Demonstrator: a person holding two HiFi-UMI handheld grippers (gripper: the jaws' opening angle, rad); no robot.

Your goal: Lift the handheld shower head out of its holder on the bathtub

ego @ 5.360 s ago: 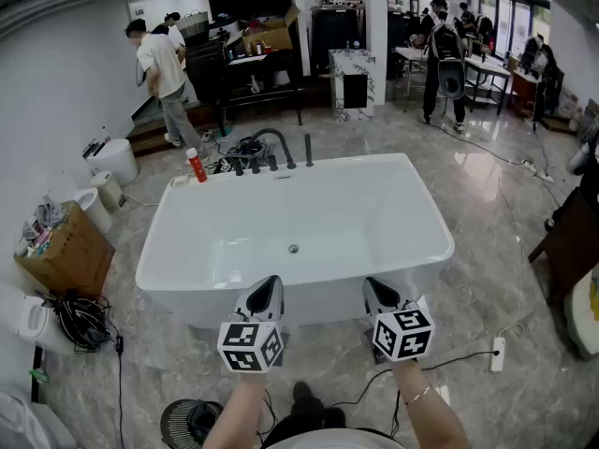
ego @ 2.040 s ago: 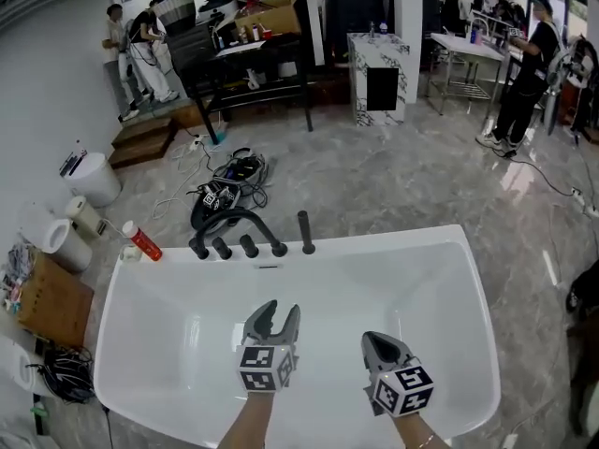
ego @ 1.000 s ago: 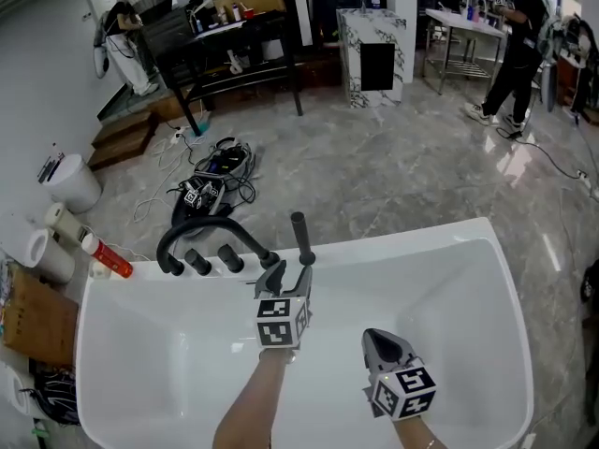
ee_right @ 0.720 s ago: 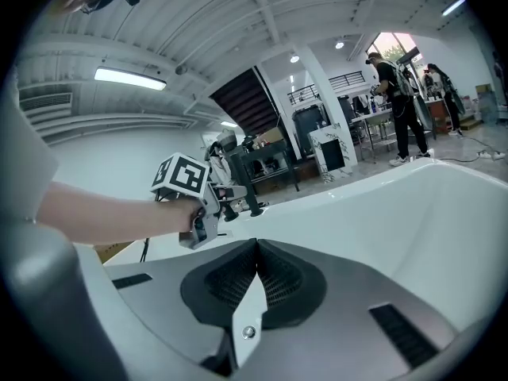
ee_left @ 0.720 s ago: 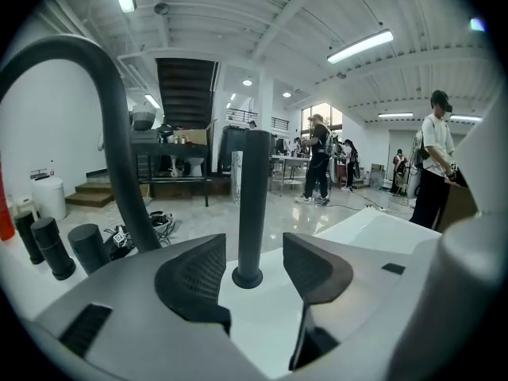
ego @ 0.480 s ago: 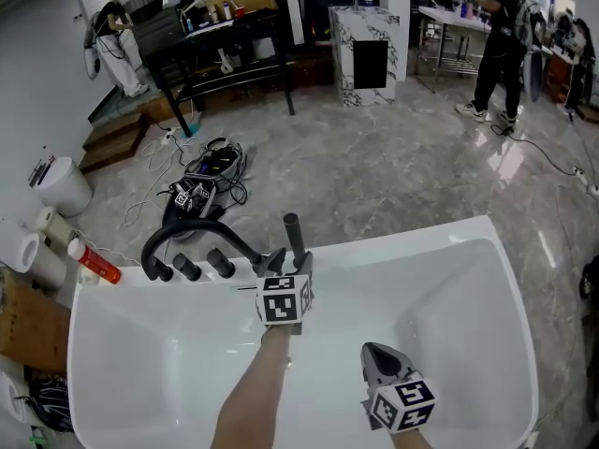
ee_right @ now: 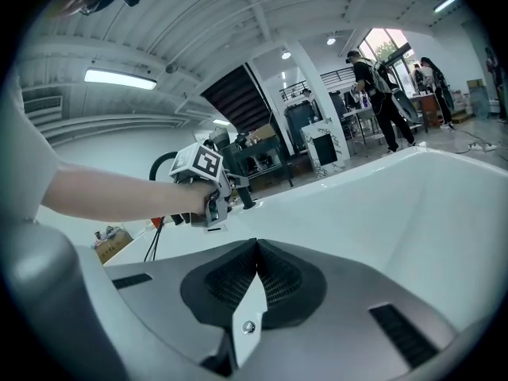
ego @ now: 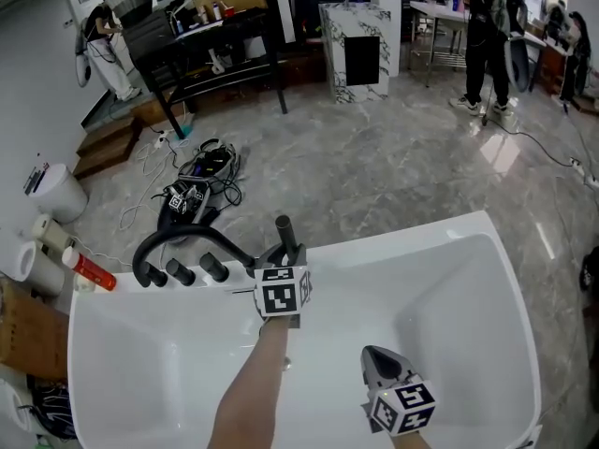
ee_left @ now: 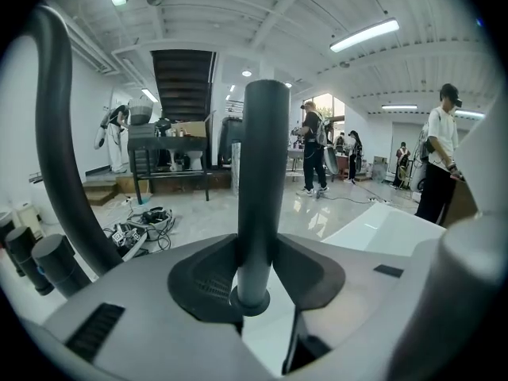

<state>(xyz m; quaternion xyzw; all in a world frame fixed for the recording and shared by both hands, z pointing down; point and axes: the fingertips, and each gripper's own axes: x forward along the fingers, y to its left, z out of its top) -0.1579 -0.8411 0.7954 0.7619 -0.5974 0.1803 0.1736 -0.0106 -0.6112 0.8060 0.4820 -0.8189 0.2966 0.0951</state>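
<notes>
handheld shower head (ee_left: pixel 264 173) upright in its holder on the bathtub (ego: pixel 412 229) rim, beside curved black spout (ee_left: pixel 55 149), left gripper (ego: pixel 282 253) jaws closing on its black stem, pads against both sides, right gripper (ego: pixel 375 355) jaws together, empty, over the tub basin

Grey left claw (ego: pixel 284 255), its jaws closing on the black shower head (ego: pixel 284 231), and grey right claw (ego: pixel 379 361) have dark ribbed pads (ee_right: pixel 278 280). Each bears a white cube (ego: pixel 402 407) with black square markers.
</notes>
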